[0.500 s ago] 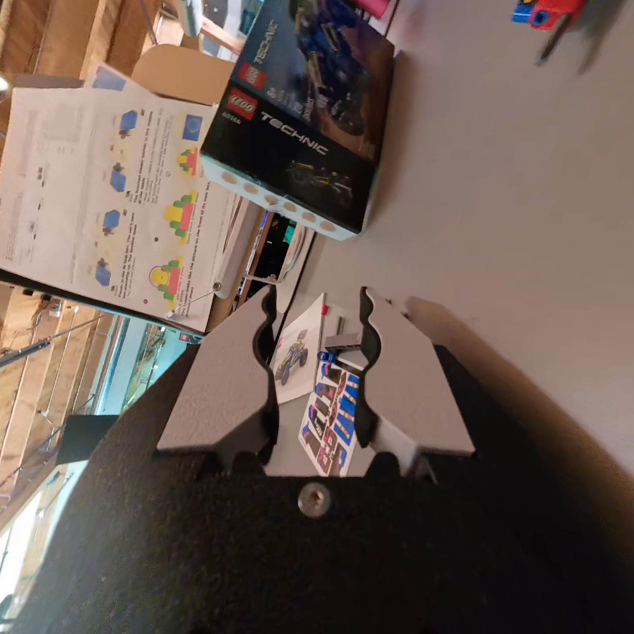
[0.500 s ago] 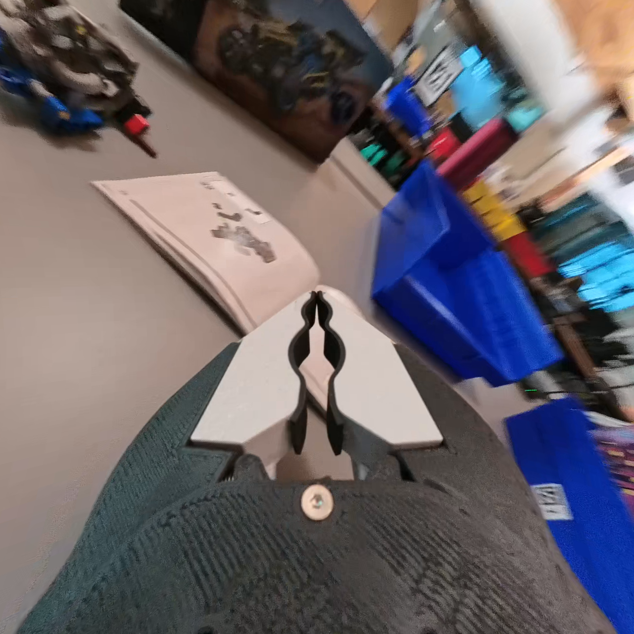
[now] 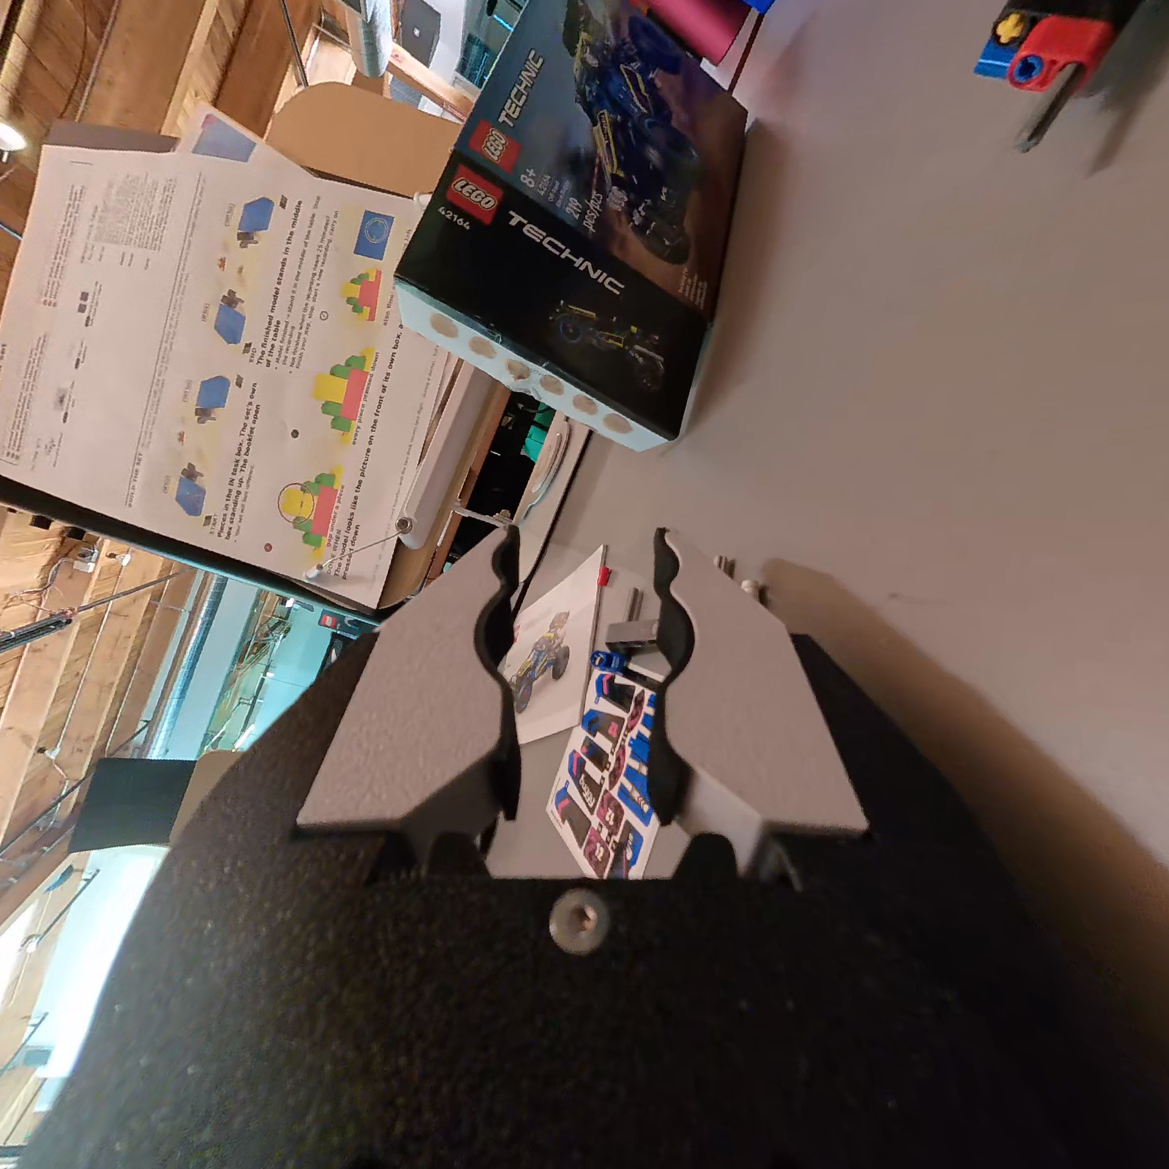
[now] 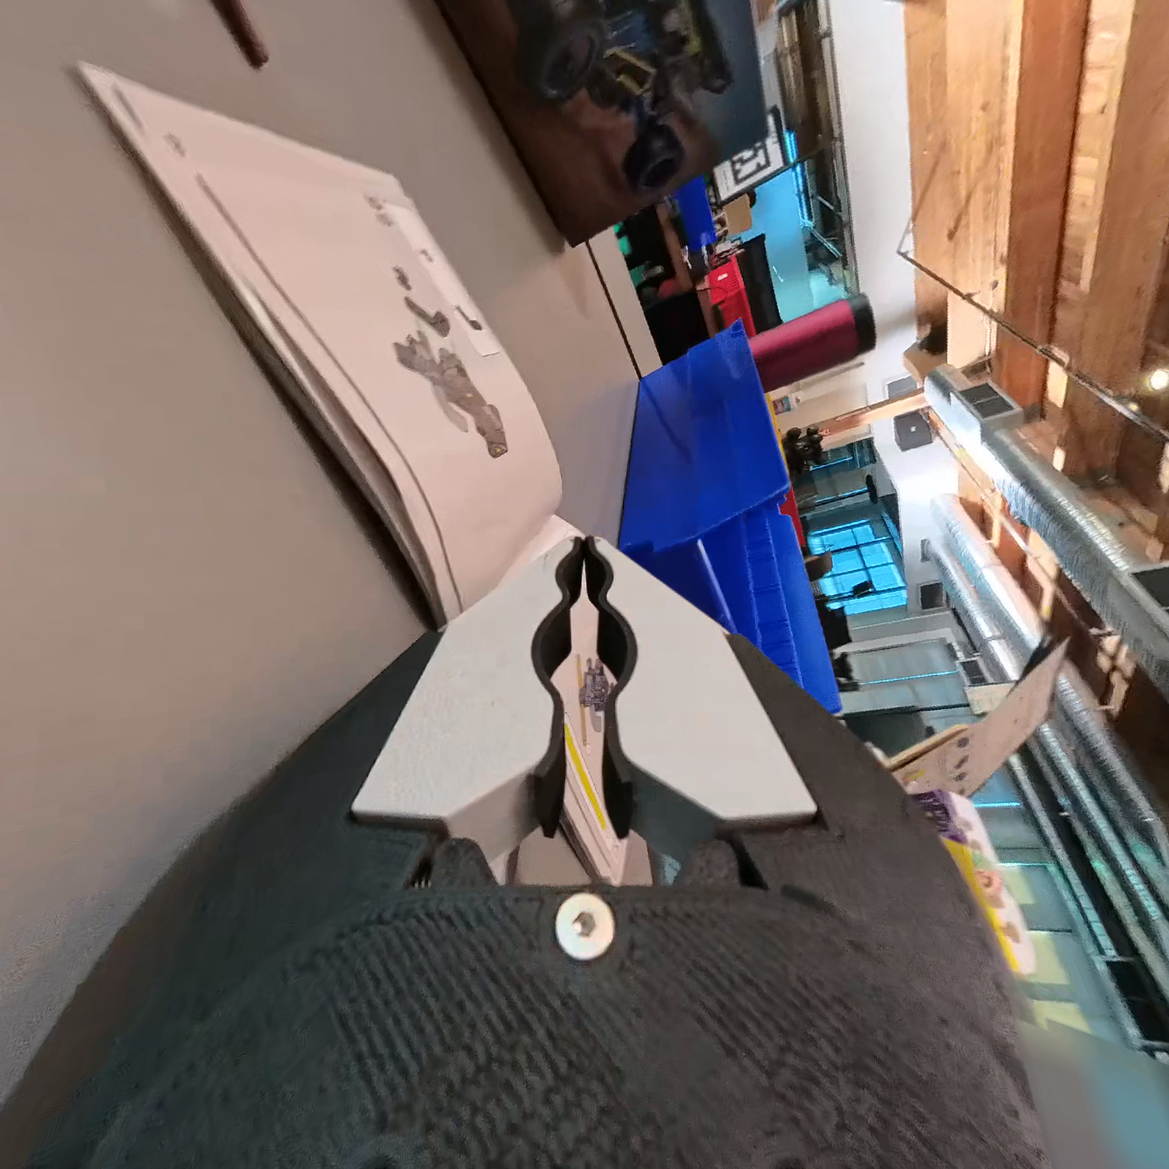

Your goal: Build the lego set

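We find the left gripper (image 3: 585, 544) with fingers apart and nothing between them, above the grey table (image 3: 917, 379); a sticker sheet (image 3: 604, 778), a small leaflet (image 3: 556, 658) and a grey piece (image 3: 632, 632) lie below it, a toy box (image 3: 569, 253) at 12 o'clock. The right gripper (image 4: 583, 545) has its tips together over an open booklet (image 4: 354, 329); whether a page is pinched, we cannot tell. A blue bin (image 4: 708, 468) stands at 1 o'clock.

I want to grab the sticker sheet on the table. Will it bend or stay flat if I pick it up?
The sticker sheet looks paper-thin and lies flat on the table, so it would probably flop and curl when lifted. It likely weighs almost nothing. Its glossy face may slide easily if pushed.
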Tool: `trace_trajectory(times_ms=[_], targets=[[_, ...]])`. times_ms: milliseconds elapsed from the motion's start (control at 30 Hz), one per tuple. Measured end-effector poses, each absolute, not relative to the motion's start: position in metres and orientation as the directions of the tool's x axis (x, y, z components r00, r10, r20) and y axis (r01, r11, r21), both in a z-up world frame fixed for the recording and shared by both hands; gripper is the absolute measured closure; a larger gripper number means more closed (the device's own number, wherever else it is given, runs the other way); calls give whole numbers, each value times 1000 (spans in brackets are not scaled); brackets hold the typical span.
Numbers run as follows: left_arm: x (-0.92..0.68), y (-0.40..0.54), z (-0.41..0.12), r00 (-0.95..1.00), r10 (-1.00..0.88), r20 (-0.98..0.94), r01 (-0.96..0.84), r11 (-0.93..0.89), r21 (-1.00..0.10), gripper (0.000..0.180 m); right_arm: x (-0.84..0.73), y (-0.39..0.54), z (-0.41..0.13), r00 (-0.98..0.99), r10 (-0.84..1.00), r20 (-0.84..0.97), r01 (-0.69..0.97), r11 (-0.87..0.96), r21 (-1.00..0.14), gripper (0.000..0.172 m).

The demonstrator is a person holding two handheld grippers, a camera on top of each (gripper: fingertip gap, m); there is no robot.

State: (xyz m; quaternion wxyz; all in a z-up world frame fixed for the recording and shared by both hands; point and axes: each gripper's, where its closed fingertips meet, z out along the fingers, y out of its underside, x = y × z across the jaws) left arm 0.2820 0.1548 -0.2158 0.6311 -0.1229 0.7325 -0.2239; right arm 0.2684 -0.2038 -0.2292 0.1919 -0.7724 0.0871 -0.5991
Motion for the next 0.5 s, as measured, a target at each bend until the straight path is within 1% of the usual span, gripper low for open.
trace_trajectory(times_ms=[67,200,367,500], targets=[[282,154,-217,-178,-455,-873,106,873,-477,142,269,-201,-233,265,-304,915,100,-935,-340,172],[281,152,-217,-186,-453,-872,114,871,-477,143,268,-195,-244,296,-221,929,115,-957,-265,172],[280,149,-219,-204,-449,-870,125,869,-478,144,267,-191,-250,326,-193,925,130,-960,-246,172],[280,156,-211,-168,-478,-862,105,861,-498,145,267,-189,-253,334,-168,927,136,-965,-224,172]])
